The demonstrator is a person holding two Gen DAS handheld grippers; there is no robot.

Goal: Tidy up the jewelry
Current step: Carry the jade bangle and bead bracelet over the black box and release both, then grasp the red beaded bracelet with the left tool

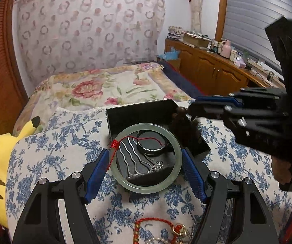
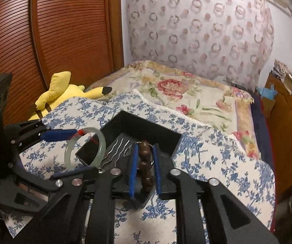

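Left hand-held gripper (image 1: 146,170) pinching jade bangle (image 1: 147,158) above black box (image 1: 123,113), frame centre. Right hand-held gripper (image 2: 144,168), jaws slightly apart around wooden bead bracelet (image 2: 144,162) over box. Hairpins (image 1: 131,156), dark ring already inside. Red bead bracelet (image 1: 156,231) left on bed, bottom edge.

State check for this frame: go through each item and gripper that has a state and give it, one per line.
Left gripper: shut on jade bangle, held above the box.
Right gripper: open; wooden bead bracelet between its fingers, over the box.
Black box: lid off, holding wavy silver hairpins and a dark bangle.
Red bead bracelet: still outside, on the quilt.
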